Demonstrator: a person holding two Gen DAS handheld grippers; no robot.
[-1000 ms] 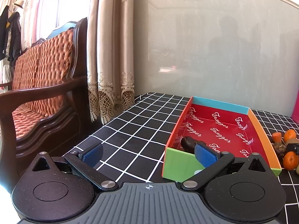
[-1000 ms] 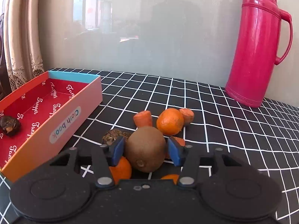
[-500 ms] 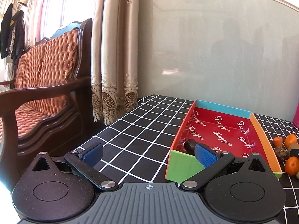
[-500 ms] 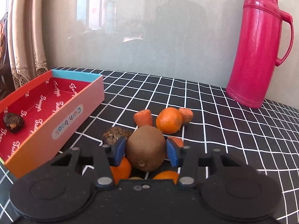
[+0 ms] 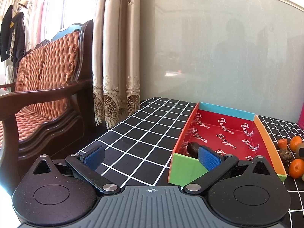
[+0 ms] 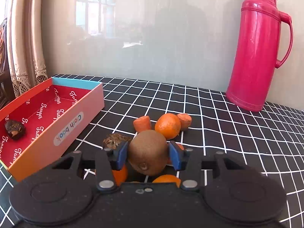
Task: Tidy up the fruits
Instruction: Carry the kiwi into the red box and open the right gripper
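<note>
My right gripper [image 6: 147, 155] is shut on a brown kiwi [image 6: 147, 152], held just above a pile of fruit: an orange [image 6: 167, 126], a carrot piece [image 6: 142, 123], a rough brown fruit [image 6: 115, 139] and more oranges below. The red-lined cardboard box [image 6: 62, 131] lies to the left with one dark fruit [image 6: 14, 130] inside. My left gripper [image 5: 150, 156] is open and empty, low over the table at the box's near left corner [image 5: 187, 168]. The dark fruit [image 5: 192, 149] shows behind its right finger. The pile's oranges [image 5: 296, 168] show at the right edge.
A tall pink thermos [image 6: 255, 57] stands at the back right by the wall. A black checked cloth [image 5: 136, 133] covers the table. A wooden sofa [image 5: 43, 95] and curtains [image 5: 115, 66] stand beyond the table's left edge.
My right gripper has risen slightly with the kiwi and shifted a little away from the box. My left gripper has drawn back and to the left, so the box looks farther right.
</note>
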